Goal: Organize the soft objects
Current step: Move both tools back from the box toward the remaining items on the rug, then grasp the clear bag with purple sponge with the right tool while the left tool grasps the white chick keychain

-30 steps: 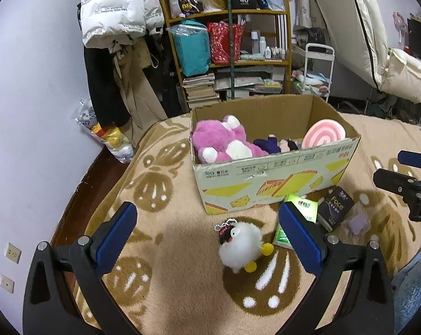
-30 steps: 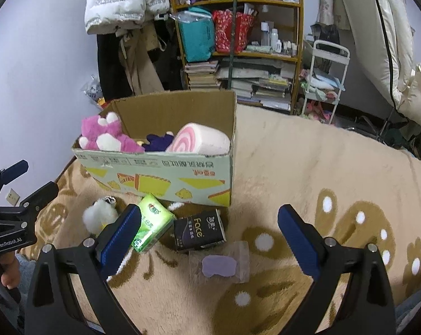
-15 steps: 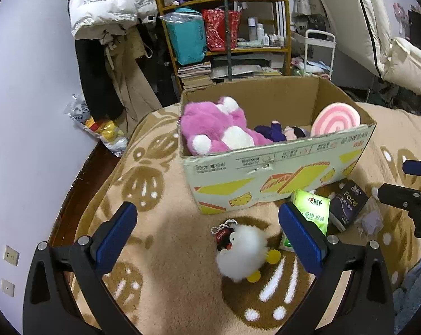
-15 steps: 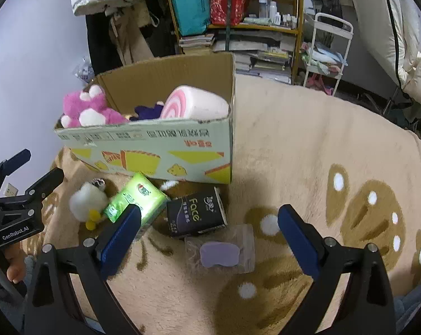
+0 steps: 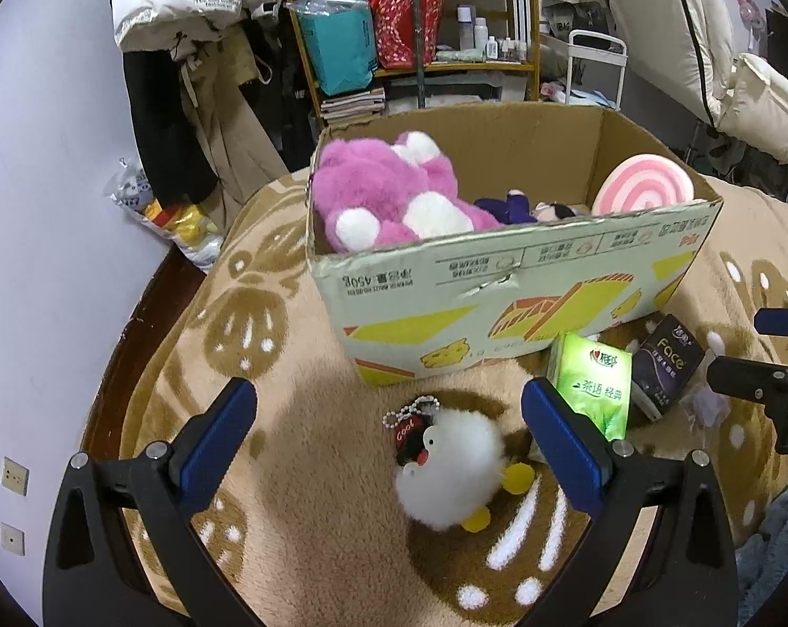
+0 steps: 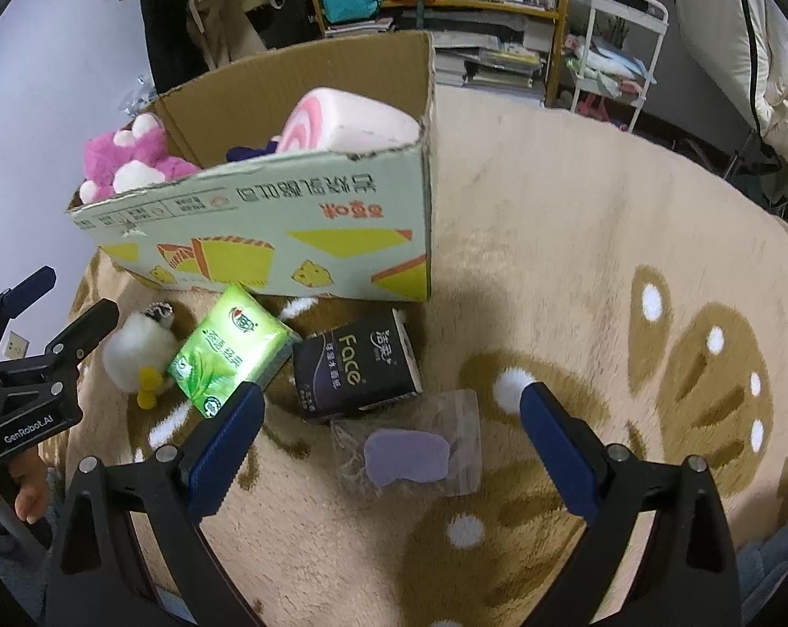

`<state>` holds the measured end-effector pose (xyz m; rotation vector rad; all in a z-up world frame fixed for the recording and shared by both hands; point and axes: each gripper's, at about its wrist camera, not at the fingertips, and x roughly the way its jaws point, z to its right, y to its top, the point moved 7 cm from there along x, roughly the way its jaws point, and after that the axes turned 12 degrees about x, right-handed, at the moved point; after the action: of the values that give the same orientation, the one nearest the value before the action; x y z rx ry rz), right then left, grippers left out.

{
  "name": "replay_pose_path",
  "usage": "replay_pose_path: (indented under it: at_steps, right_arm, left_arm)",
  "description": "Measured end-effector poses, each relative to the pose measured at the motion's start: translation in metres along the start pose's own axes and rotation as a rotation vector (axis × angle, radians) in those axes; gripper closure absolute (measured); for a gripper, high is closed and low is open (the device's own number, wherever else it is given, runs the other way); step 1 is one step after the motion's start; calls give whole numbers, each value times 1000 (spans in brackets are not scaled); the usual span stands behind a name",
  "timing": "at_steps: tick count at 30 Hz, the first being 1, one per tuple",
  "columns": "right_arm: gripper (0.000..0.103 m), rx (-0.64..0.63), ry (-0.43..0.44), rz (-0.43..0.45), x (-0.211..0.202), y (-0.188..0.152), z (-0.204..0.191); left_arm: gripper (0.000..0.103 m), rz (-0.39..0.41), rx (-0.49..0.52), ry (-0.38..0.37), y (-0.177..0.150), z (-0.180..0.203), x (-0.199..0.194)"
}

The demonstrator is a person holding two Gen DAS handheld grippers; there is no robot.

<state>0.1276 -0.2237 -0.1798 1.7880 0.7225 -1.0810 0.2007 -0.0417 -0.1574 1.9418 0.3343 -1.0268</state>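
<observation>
L gripper (image 5: 389,436) closer to white plush (image 5: 449,473) than 1 s ago; both grippers' fingers open, R gripper (image 6: 391,436) too.

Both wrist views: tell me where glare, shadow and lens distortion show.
Left wrist view: the green tissue pack glares brightly, washing out part of its print; a dark shadow pools on the blanket between the left tool fingers; fisheye bends the cardboard box edges. Right wrist view: the same pack shines; shadow falls beside the box; black vignette fills the corners.
</observation>
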Motion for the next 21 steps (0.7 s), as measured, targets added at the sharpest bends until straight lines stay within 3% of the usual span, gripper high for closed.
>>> replay_pose_path:
  at_steps: [21]
  right_arm:
    - [1,-1,-44,-138,31,-17,8]
  left_arm:
    - [3,-79,-12,-50,-16,3,25]
